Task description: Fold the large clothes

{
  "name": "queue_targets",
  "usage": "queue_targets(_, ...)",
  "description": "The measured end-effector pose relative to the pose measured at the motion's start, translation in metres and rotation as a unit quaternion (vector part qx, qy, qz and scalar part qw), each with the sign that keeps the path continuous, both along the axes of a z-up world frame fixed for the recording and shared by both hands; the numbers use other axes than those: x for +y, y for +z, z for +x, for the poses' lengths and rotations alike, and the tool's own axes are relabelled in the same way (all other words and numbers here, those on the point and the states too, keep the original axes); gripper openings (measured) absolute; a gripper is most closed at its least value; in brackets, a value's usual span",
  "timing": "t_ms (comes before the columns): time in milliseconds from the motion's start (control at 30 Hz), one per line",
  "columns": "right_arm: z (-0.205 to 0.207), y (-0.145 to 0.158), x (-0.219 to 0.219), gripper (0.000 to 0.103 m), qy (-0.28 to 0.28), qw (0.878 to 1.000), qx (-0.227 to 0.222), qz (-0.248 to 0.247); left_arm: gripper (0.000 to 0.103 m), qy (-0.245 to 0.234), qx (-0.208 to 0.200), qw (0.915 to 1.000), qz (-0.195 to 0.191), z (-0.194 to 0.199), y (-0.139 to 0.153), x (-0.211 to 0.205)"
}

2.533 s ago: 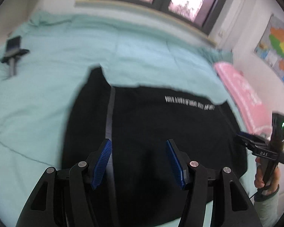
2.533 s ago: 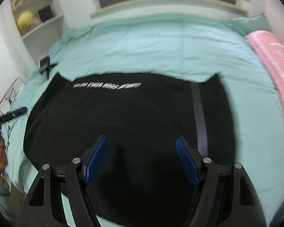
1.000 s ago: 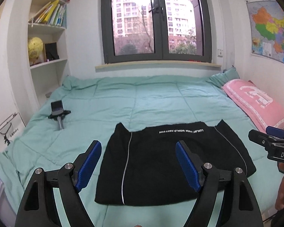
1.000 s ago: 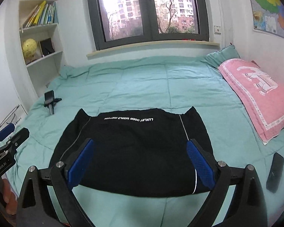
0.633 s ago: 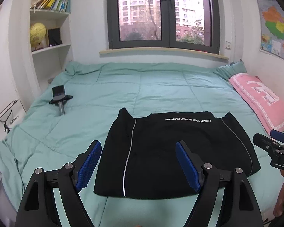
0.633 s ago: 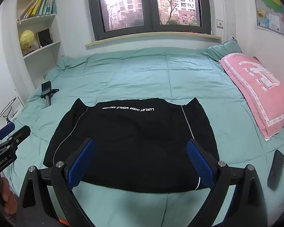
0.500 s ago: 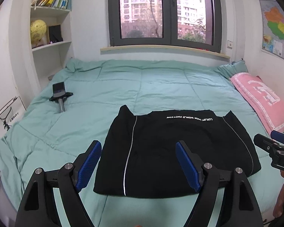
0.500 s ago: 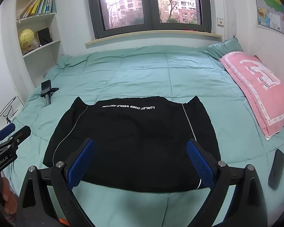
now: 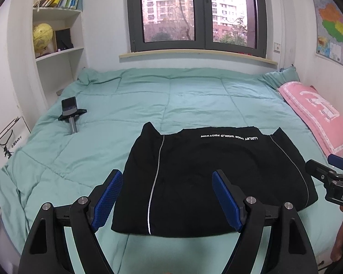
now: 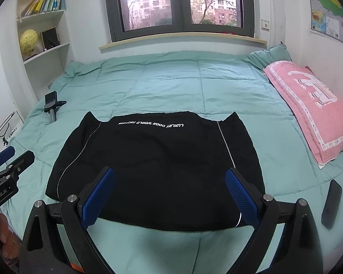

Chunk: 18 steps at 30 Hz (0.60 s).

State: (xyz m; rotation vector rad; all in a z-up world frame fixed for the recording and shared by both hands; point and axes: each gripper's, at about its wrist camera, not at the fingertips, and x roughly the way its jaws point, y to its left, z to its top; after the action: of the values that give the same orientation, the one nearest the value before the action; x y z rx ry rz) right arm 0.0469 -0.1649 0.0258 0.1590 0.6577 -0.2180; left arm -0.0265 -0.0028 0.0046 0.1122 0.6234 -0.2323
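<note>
Left wrist view: the left gripper point(image 9: 164, 196) hangs above the near edge of a folded black garment point(image 9: 212, 178), its blue-padded jaws spread wide with nothing between them. The right wrist view shows the right gripper point(image 10: 169, 194) the same way, jaws spread apart and empty, poised over the garment's point(image 10: 157, 166) near edge. The garment lies flat on a mint-green quilt point(image 9: 194, 100), close to the quilt's near side. White lettering runs along the garment's far edge, and a thin pale stripe runs down each side. Left of the garment, well apart, a small phone stand point(image 9: 71, 111) lies on the quilt. Right of the garment, a pink pillow point(image 10: 308, 105) rests against the wall. Near the garment's right front corner lies a dark phone point(image 10: 331, 205). Beyond the garment, past the quilt's far side, is a window point(image 9: 196, 13), with a bookshelf point(image 9: 57, 20) holding a yellow globe to its left.
</note>
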Motion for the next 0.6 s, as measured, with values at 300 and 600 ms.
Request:
queue_targets(300,0.0003,-0.0026,-0.0035,0.098,-0.002,1.000,0.003,0.002,0.081,-0.003,0.011,0.9999,0.002,0.0046,-0.0047,-0.0017)
queue_targets(600,0.0022,-0.0056,-0.0041,0.098,0.000,1.000,0.008,0.003,0.081,-0.005,0.018,0.9998,0.003,0.0074,-0.0078,-0.0030)
